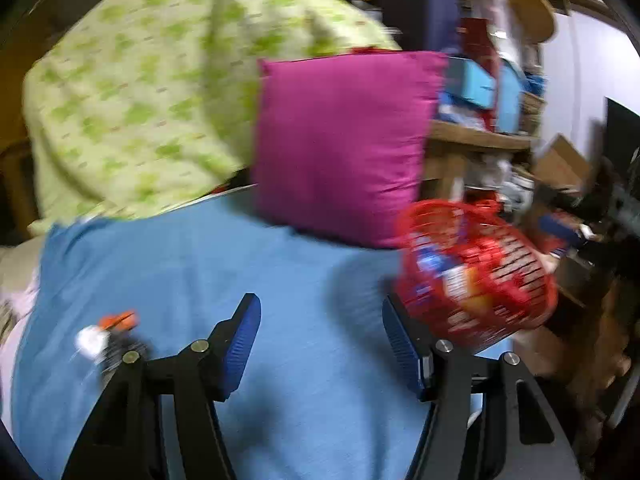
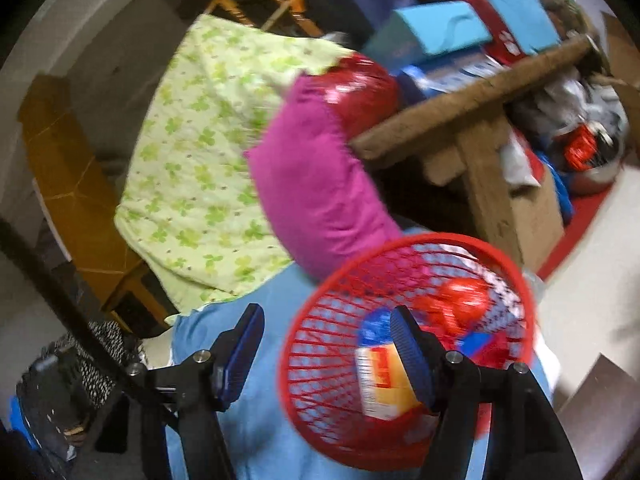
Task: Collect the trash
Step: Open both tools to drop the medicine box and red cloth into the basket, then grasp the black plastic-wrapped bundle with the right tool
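A red mesh basket stands tilted at the right edge of the blue sheet, holding wrappers and a yellow box. It also shows in the right wrist view. A small white, orange and black piece of trash lies on the sheet at the left, blurred. My left gripper is open and empty above the sheet, the basket just past its right finger. My right gripper is open, its jaws either side of the basket's near rim, the right finger over the basket's inside.
A magenta pillow and a green-patterned quilt lie at the bed's far end. A cluttered wooden shelf with boxes stands to the right. A cardboard box and floor clutter lie beyond.
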`<action>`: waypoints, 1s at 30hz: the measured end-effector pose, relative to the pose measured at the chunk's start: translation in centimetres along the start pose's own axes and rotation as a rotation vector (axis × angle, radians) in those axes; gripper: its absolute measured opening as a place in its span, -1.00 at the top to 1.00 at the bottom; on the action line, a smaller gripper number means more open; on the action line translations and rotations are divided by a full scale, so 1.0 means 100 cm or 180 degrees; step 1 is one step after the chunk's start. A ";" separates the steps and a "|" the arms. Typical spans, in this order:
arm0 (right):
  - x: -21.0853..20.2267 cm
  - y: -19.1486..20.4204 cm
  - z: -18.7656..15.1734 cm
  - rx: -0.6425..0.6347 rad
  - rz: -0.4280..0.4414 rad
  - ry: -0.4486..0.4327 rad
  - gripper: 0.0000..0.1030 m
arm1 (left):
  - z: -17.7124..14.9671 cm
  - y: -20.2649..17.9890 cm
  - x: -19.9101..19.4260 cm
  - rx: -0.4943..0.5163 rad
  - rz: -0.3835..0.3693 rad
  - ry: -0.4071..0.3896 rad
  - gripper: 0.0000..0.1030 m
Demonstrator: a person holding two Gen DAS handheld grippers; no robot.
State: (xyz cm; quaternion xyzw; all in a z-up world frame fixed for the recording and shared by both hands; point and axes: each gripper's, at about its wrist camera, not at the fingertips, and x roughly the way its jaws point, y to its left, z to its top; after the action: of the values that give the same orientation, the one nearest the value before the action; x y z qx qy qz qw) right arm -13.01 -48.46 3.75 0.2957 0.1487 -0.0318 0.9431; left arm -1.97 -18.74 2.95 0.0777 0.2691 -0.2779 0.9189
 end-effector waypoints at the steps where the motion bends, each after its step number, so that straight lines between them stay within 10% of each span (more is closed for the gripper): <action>1: 0.003 0.013 -0.002 -0.0071 0.0059 -0.0008 -0.35 | -0.009 0.018 -0.005 -0.0062 0.0122 0.0006 -0.25; 16: 0.121 0.166 -0.092 -0.0863 0.0587 0.1122 -0.35 | -0.118 0.229 -0.053 -0.1097 0.1352 0.0144 -0.27; 30: 0.267 0.251 -0.182 -0.0829 0.0956 0.2283 -0.32 | -0.132 0.267 -0.024 -0.1241 0.1150 0.0233 -0.27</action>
State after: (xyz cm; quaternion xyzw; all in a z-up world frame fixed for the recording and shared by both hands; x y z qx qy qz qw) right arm 11.43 -16.76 -4.69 0.1846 0.4260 0.2304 0.8552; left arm 5.10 8.54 -7.08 -0.0440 0.3325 -0.0493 0.9408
